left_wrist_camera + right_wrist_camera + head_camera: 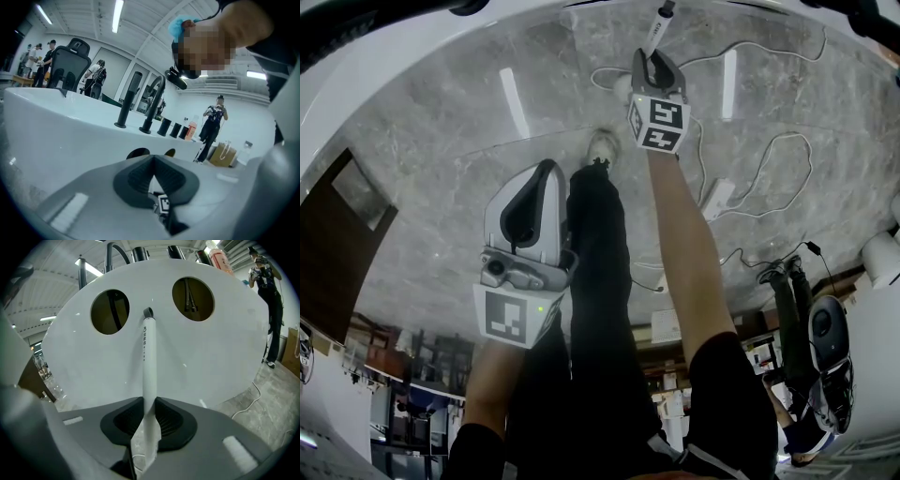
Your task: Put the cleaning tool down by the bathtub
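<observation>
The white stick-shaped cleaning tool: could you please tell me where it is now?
The cleaning tool is clamped in the right gripper, pointing at the wall of the white bathtub between its two round holes; the head view shows it top centre.

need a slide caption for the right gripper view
Right gripper shut on the white cleaning tool, its handle pointing at the white bathtub wall with two round holes.
</observation>
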`<action>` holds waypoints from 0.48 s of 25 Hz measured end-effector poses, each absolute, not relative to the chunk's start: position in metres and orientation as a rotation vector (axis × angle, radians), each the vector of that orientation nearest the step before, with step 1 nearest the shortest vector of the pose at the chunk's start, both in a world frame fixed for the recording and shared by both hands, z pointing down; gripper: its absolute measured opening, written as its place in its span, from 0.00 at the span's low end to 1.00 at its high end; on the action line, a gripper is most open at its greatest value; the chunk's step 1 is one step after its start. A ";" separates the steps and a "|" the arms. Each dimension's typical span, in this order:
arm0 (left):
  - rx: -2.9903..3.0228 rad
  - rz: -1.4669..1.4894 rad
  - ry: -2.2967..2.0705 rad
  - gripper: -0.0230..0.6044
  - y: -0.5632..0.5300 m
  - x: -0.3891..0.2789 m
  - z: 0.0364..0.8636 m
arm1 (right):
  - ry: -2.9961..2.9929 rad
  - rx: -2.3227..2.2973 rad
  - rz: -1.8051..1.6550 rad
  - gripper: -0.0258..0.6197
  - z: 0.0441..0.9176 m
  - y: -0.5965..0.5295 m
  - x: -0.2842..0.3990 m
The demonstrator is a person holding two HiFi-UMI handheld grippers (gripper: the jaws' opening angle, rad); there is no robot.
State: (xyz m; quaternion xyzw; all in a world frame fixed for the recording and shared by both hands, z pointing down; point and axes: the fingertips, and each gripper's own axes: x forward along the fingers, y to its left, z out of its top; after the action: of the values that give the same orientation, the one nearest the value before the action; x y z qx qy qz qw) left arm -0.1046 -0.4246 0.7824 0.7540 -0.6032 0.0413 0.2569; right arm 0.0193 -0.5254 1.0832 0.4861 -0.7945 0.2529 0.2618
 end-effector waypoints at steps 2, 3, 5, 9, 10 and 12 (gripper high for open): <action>2.041 0.108 -1.638 0.05 -0.425 -0.105 0.783 | -2.148 1.317 0.688 0.16 1.084 -0.526 0.020; 2.037 0.105 -1.638 0.05 -0.424 -0.105 0.783 | -2.147 1.317 0.689 0.16 1.084 -0.527 0.021; 2.030 0.100 -1.636 0.05 -0.424 -0.105 0.784 | -2.145 1.316 0.693 0.16 1.086 -0.528 0.021; 2.035 0.087 -1.651 0.05 -0.428 -0.108 0.783 | -2.141 1.315 0.697 0.16 1.088 -0.531 0.021; 2.035 0.084 -1.654 0.05 -0.429 -0.109 0.783 | -2.140 1.315 0.698 0.16 1.089 -0.531 0.020; 2.029 0.089 -1.652 0.05 -0.429 -0.109 0.786 | -2.139 1.318 0.701 0.16 1.090 -0.532 0.021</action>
State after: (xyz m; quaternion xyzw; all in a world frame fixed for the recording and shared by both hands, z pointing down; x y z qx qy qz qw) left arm -0.1095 -0.4291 0.7863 0.7488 -0.6093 0.0327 0.2588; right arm 0.0205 -0.5319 1.0897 0.4874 -0.7911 0.2591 0.2636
